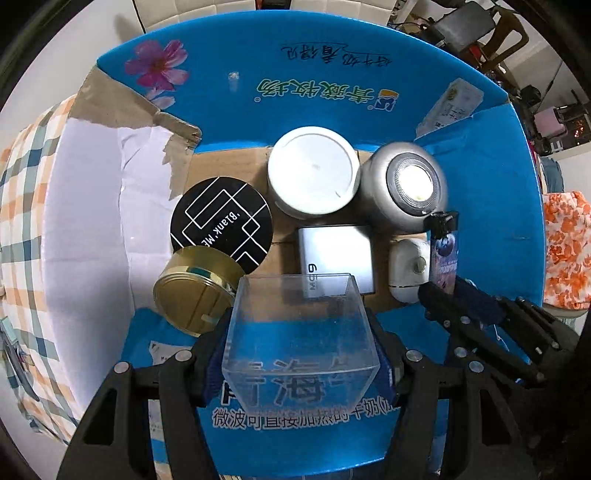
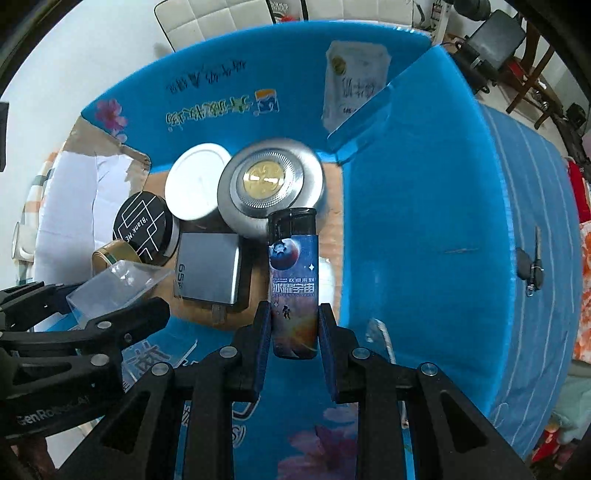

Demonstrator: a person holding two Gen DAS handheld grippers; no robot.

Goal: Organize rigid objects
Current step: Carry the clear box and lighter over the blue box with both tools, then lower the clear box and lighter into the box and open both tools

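An open blue cardboard box (image 1: 491, 206) (image 2: 417, 206) lies below both grippers. My left gripper (image 1: 301, 347) is shut on a clear plastic tub (image 1: 299, 325) (image 2: 110, 288), held over the box's near edge. My right gripper (image 2: 294, 325) is shut on a space-printed lighter (image 2: 293, 280) (image 1: 443, 254), upright above the box's right side. On the box floor lie a black round tin (image 1: 221, 221) (image 2: 146, 227), a gold tin (image 1: 195, 288), a white jar (image 1: 314, 171) (image 2: 197, 186), a silver shaver head (image 1: 404, 184) (image 2: 269, 186), a grey charger (image 1: 336, 258) (image 2: 208, 271) and a white oval thing (image 1: 408, 269).
A checked cloth (image 1: 26, 221) covers the surface left of the box. A key (image 2: 532, 264) lies on the blue flap at the right. White paper (image 1: 92, 206) lines the box's left side. Chairs and clutter (image 1: 472, 29) stand beyond the box.
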